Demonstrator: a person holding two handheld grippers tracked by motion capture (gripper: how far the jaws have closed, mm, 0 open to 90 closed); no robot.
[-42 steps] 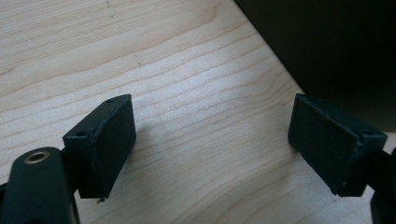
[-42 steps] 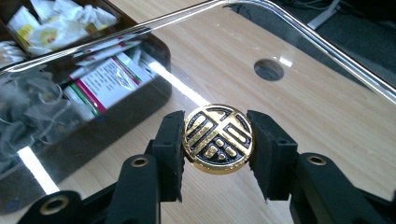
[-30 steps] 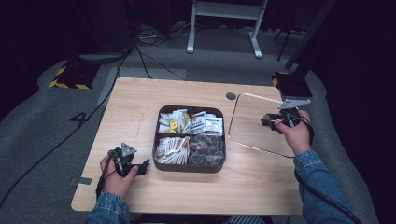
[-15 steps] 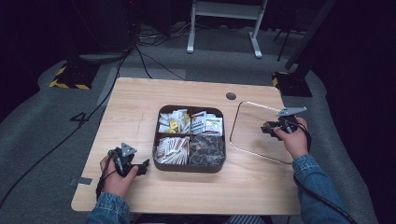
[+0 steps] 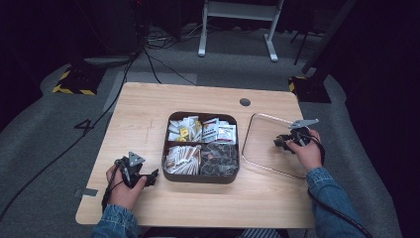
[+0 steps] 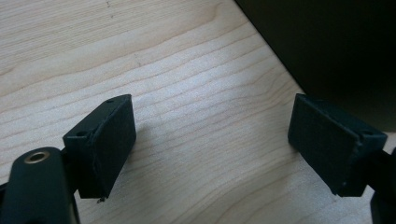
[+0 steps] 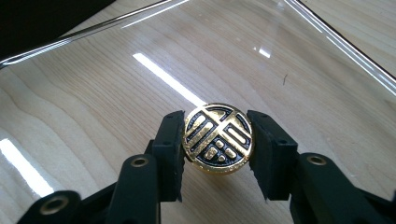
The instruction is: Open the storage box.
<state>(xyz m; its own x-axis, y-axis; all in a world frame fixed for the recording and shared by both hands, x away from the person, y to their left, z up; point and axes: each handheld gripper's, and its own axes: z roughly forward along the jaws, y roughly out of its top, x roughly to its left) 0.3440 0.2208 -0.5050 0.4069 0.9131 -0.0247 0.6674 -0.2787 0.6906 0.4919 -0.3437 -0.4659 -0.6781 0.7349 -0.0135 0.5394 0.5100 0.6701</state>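
We see the right gripper (image 7: 218,154) pinching the gold knob (image 7: 218,138) of the glass lid (image 5: 262,141), seemingly flat on the table (image 5: 148,106) just right of the tray (image 5: 202,179); the left gripper (image 6: 212,147) rests spread

A dark four-compartment box (image 5: 202,177) of packets sits mid-worktop (image 5: 143,114) between both sets of fingers, a grommet (image 5: 244,102) beyond.

- Glass lid (image 7: 289,56): clear, glossy, metal-rimmed.
- Knob (image 7: 218,138): shiny gold-and-black metal.
- Table (image 5: 143,114): pale matt wood.
- Right gripper (image 7: 217,154), left gripper (image 6: 210,149): matt black pads.
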